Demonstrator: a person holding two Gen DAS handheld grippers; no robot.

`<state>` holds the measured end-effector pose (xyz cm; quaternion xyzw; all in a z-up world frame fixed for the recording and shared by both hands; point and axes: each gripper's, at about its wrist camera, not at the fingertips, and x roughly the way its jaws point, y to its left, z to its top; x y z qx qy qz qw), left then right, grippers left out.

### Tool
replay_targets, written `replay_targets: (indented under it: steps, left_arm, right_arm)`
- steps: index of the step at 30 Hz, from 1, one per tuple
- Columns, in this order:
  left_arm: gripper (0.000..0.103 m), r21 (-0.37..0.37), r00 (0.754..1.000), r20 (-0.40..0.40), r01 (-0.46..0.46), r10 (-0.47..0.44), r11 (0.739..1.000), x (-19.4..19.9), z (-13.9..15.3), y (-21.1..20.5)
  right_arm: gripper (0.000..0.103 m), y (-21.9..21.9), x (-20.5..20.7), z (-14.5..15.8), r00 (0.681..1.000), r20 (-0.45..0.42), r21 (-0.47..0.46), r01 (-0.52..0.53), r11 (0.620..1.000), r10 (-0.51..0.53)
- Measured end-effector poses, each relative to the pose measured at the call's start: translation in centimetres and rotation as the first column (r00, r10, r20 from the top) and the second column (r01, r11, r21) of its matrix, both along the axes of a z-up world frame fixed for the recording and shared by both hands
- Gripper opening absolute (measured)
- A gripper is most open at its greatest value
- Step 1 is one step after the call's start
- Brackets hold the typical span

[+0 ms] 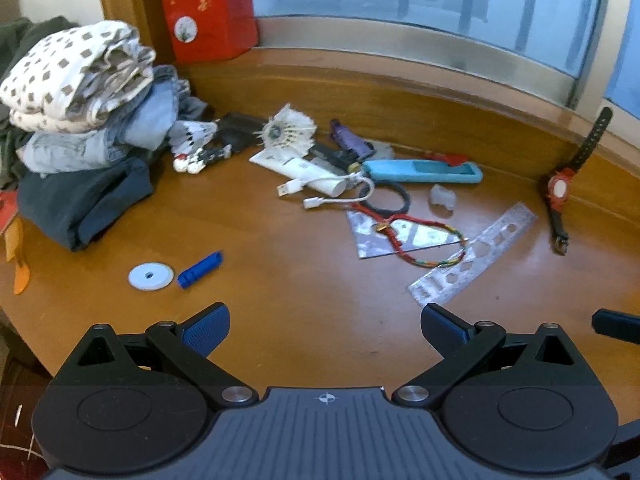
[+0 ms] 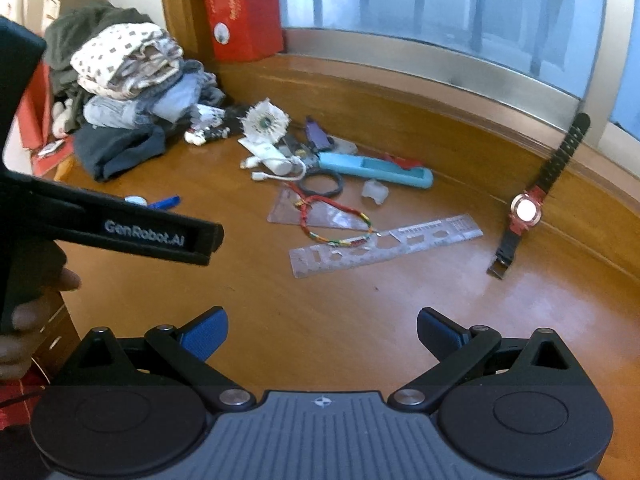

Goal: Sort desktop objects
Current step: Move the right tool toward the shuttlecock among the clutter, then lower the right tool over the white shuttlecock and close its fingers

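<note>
Small objects lie scattered on a round wooden table (image 1: 304, 320): a blue remote case (image 1: 424, 171), a white tube (image 1: 308, 172), a white USB cable (image 1: 332, 194), a black ring (image 1: 386, 199), a woven bracelet (image 1: 424, 240) on a clear triangle, a clear ruler (image 1: 476, 256), a red watch (image 1: 560, 188), a shuttlecock (image 1: 288, 132), a blue cap (image 1: 200, 269) and a white disc (image 1: 151, 276). My left gripper (image 1: 325, 326) is open and empty, above the table's near edge. My right gripper (image 2: 322, 330) is open and empty, short of the ruler (image 2: 384, 245) and the watch (image 2: 524, 210).
A pile of folded clothes (image 1: 84, 128) fills the left side of the table. A red box (image 1: 208, 12) stands at the back by the window. The left gripper's body (image 2: 120, 228) crosses the right wrist view at left.
</note>
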<state>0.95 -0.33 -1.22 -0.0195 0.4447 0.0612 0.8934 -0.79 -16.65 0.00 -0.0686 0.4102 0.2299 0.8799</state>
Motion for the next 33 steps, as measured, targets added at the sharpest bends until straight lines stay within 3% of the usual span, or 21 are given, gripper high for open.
replay_targets:
  steps: [4,9,16,24,27,33]
  left_arm:
    - [0.103,0.004,0.999,-0.024,-0.021,0.021,1.0,0.3,-0.8,1.1]
    - [0.103,0.017,1.0,0.018,0.006,-0.006,1.0,1.0,-0.8,2.7]
    - [0.103,0.031,0.99,0.072,0.119,-0.121,0.992,3.4,-1.0,5.7]
    - [0.103,0.051,0.965,0.101,0.239,-0.243,0.97,7.4,-2.7,8.5]
    - [0.103,0.07,0.956,0.118,0.262,-0.268,0.963,8.6,-3.1,9.2]
    - [0.103,0.014,0.95,0.123,0.287,-0.286,0.958,10.9,-3.8,10.7]
  right_arm:
    - [0.101,0.7,0.0,0.2,1.0,0.015,0.014,-0.016,1.0,0.015]
    - [0.102,2.4,0.3,0.8,0.996,0.083,0.031,-0.015,0.999,0.012]
    - [0.102,4.8,2.7,-0.1,0.987,0.122,0.027,0.106,0.994,-0.109]
    - [0.097,6.7,7.5,-0.3,0.981,0.086,0.092,0.164,0.982,-0.172]
    - [0.09,8.1,9.9,-0.1,0.982,0.097,0.085,0.154,0.984,-0.162]
    - [0.06,11.1,15.0,-0.8,0.993,0.061,0.069,0.092,0.993,-0.097]
